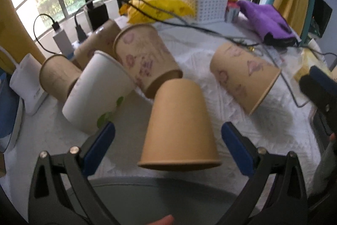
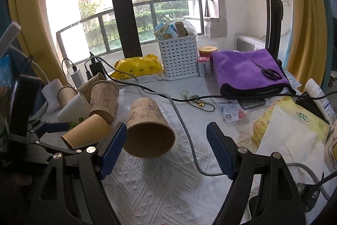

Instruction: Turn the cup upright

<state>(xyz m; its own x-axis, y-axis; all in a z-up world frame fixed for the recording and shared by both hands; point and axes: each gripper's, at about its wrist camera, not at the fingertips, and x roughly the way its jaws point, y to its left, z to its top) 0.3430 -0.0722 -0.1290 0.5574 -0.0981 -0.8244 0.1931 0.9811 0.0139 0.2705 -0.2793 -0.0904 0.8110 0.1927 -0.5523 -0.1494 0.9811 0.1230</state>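
Several paper cups lie tipped on the white cloth. A plain brown cup (image 1: 179,125) lies on its side between the fingers of my left gripper (image 1: 167,144), mouth toward the camera; the jaws are open and clear of it. It also shows in the right wrist view (image 2: 87,132). A printed brown cup (image 2: 148,130) lies on its side with its mouth toward my right gripper (image 2: 166,147), which is open, its left pad beside the rim. That cup shows in the left wrist view (image 1: 244,77). A white cup (image 1: 99,92) and other printed cups (image 1: 145,58) are piled at the left.
A black cable (image 2: 189,98) and a grey cable (image 2: 185,130) cross the cloth. A white basket (image 2: 179,56), a yellow bag (image 2: 137,69), a purple towel with scissors (image 2: 248,71), a tissue pack (image 2: 290,130) and chargers (image 1: 63,39) ring the table.
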